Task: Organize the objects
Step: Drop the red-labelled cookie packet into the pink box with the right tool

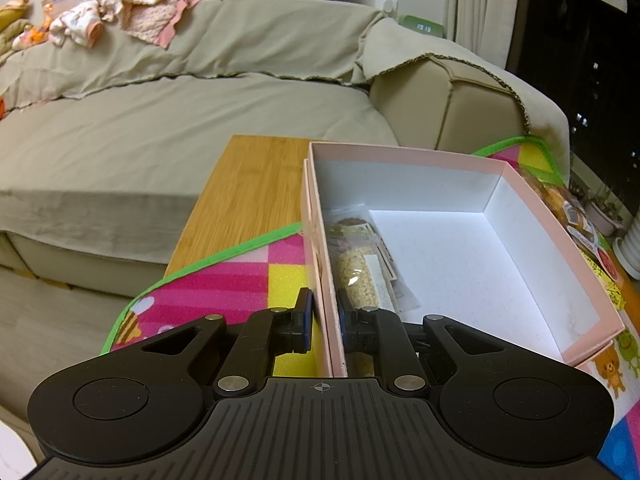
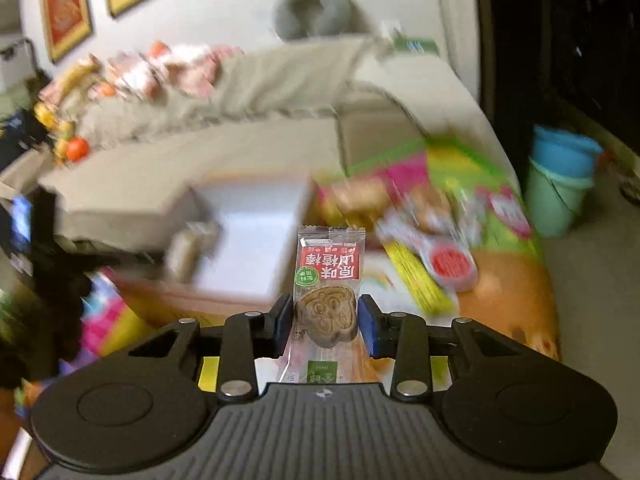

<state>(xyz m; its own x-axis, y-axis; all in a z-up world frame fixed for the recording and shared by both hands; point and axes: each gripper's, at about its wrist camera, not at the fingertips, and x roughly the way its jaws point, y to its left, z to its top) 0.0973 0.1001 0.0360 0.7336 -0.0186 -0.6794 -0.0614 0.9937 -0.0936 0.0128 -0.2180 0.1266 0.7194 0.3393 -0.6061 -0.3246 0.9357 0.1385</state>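
A: What is taking up most of the left wrist view?

B: A beige sofa is filling the back, and a wooden table is standing in front of it, with a bright play mat lying over its near part. The open pink box is sitting on that.

A: And the left gripper?

B: It is clamping the box's left wall, one finger outside and one inside. A bag of grains is lying inside along that wall.

A: The right gripper?

B: It is squeezing a snack packet, holding it upright. Behind it everything is blurring, so the white-floored shape is probably the same box, with loose snack packs apparently lying to its right.
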